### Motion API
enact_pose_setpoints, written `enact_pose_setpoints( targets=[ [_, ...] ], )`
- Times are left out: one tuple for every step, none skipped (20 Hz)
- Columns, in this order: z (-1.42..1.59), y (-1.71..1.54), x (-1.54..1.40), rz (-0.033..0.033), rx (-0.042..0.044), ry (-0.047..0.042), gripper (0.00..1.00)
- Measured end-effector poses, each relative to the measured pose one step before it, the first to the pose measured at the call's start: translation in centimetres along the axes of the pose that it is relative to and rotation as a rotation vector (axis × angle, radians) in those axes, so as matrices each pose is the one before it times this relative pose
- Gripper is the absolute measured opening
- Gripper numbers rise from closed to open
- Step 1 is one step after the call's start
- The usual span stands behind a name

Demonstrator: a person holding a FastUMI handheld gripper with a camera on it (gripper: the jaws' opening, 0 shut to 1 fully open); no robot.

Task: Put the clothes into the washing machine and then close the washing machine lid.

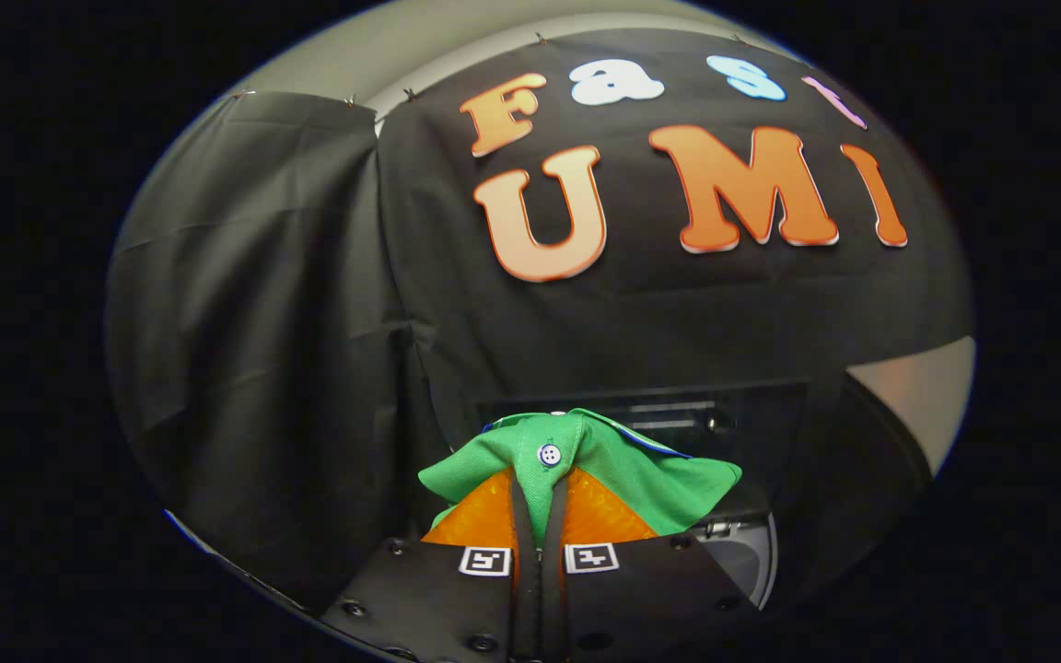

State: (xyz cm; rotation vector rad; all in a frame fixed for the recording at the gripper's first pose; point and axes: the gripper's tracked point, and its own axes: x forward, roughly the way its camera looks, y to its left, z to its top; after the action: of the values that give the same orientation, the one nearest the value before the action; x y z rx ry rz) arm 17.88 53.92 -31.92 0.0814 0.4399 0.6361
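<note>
A green garment [627, 474] with a white button and a bit of blue trim bunches up over my fingertips. My gripper [540, 497] is shut on the green garment, both fingers pressed together with a fold of the cloth pinched between them. It hangs lifted in front of the booth's black wall. Beyond and below the garment, to the right of the fingers, shows the dark raised lid [678, 419] of the washing machine and part of its pale round rim [752, 562].
Black cloth [263, 322] drapes the booth's back and left side. A pale wall patch [917, 391] shows at the right behind the machine.
</note>
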Motion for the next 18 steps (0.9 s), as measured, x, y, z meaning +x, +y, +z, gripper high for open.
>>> enact_pose_setpoints(
  targets=[
    [-2.094, -0.527, 0.779, -0.01360, 0.02550, 0.03589, 0.08],
    [-1.846, -0.618, 0.832, -0.01590, 0.02547, 0.02855, 0.08],
    [-1.652, -0.628, 0.764, -0.01757, 0.02077, 0.03104, 0.08],
    [-1.413, -0.638, 0.881, -0.01762, 0.01996, 0.03132, 0.08],
    [-1.436, -0.691, 0.916, -0.01832, 0.01849, 0.02933, 0.08],
    [-1.322, -0.887, 1.185, -0.01958, 0.01137, 0.03067, 0.08],
    [-1.381, -0.843, 0.799, -0.02056, 0.00582, 0.03428, 0.08],
    [-1.297, -0.871, 0.896, -0.01753, 0.00716, 0.03821, 0.08],
    [-1.141, -0.619, 0.852, -0.01498, 0.01173, 0.04145, 0.08],
    [-0.973, -0.704, 0.996, -0.01563, 0.01550, 0.03586, 0.08],
    [-0.674, -0.671, 0.874, -0.01616, 0.02028, 0.02469, 0.08],
    [-0.544, -0.275, 0.707, -0.01133, 0.01784, 0.02453, 0.08],
    [-0.370, -0.475, 0.739, -0.01323, 0.01407, 0.02669, 0.08],
    [-0.452, -0.344, 0.506, -0.01248, 0.01027, 0.02719, 0.08],
    [-0.533, -0.119, 0.273, -0.01052, 0.00584, 0.02833, 0.08],
    [-0.439, -0.106, 0.528, -0.01046, -0.00186, 0.03108, 0.08],
    [-0.676, -0.124, 0.453, -0.00879, -0.00768, 0.03773, 0.08],
    [-0.473, -0.056, 0.419, -0.00862, -0.00465, 0.02943, 0.08]
  ],
)
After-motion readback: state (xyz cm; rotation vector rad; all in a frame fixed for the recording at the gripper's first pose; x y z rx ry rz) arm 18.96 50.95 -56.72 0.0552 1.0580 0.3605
